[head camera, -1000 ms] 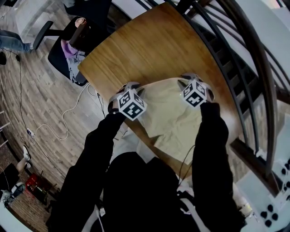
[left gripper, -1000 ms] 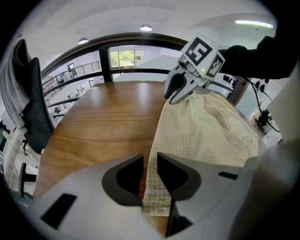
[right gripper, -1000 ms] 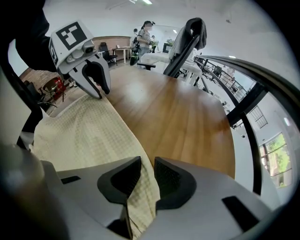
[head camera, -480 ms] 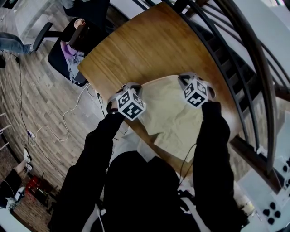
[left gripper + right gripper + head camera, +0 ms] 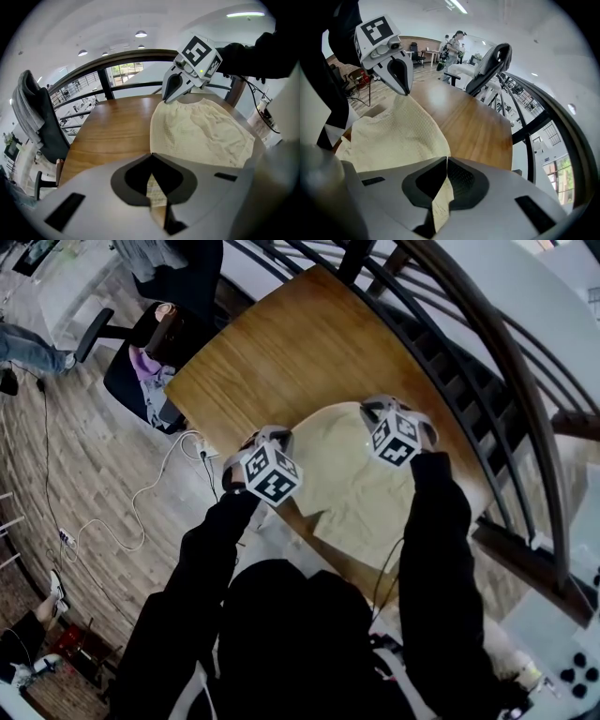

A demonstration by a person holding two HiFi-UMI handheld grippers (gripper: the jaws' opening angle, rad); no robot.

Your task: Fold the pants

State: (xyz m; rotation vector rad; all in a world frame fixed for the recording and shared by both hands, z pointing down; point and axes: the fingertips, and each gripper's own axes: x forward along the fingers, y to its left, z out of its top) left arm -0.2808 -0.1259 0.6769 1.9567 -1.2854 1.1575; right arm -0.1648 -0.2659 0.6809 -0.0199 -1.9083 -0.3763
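**While Both Corners Are Pinched, the Fold Has Barely Begun**

As the head view looks down, the cream pants (image 5: 349, 491) lie on the near part of the wooden table (image 5: 300, 343), with their near end reaching the table's edge by the person. The left gripper (image 5: 265, 440) sits at the garment's far left corner and the right gripper (image 5: 377, 411) at its far right corner, well apart from each other. The rest of the tabletop beyond them is bare wood. An office chair (image 5: 141, 362) stands on the floor past the table's left side, and a dark railing (image 5: 487, 381) curves along the right.

In the left gripper view, the jaws are pressed together with a strip of waffle-textured cloth pinched between them. The fabric runs from there across to the right gripper (image 5: 169, 93), whose closed tips hold the opposite corner above the wood.

In the right gripper view, the jaws are likewise clamped tight on a fold of the same cloth, and the left gripper (image 5: 404, 88) holds its corner at the far end of the stretched edge.

Judging from this, the task is at its start. One edge is secured at two points and raised, but no layer lies over another yet. Carrying that edge across, laying it down and any further fold are all left.

No box, basket or other container shows in any view.
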